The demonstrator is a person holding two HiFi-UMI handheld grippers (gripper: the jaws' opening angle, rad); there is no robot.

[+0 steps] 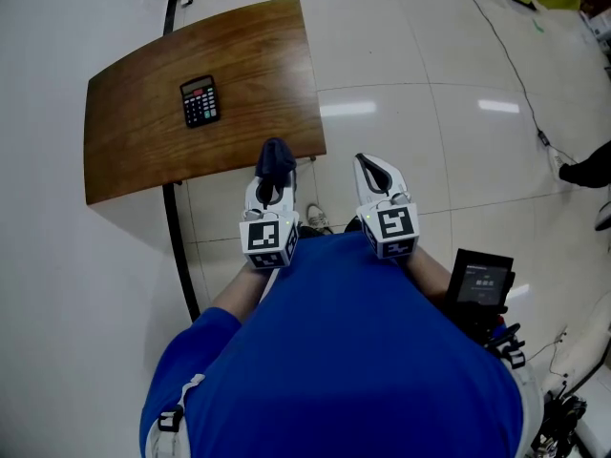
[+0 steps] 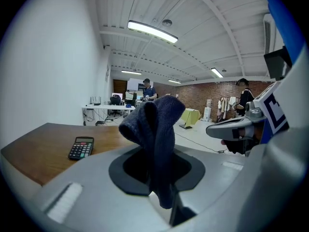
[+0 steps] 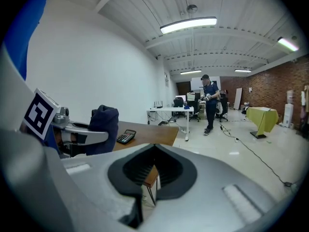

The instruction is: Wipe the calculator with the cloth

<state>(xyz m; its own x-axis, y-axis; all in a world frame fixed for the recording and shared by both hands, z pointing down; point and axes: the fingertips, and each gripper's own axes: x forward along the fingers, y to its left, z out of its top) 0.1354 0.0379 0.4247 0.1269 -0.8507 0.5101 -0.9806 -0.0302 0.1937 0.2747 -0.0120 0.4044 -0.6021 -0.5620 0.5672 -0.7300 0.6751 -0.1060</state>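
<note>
A black calculator (image 1: pixel 200 101) lies on the brown wooden table (image 1: pixel 134 132), toward its middle. It also shows in the left gripper view as the calculator (image 2: pixel 81 148) and in the right gripper view as the calculator (image 3: pixel 126 137). My left gripper (image 1: pixel 274 172) hovers at the table's near edge, shut on a dark blue cloth (image 1: pixel 276 157) that bunches up above the jaws; the cloth (image 2: pixel 157 129) fills the middle of the left gripper view. My right gripper (image 1: pixel 378 173) is beside it over the floor, shut with nothing in it.
The table stands against a white wall on the left, with a black leg (image 1: pixel 181 246) below it. A cable (image 1: pixel 506 55) runs across the tiled floor. People (image 3: pixel 209 103) stand by desks far back in the room.
</note>
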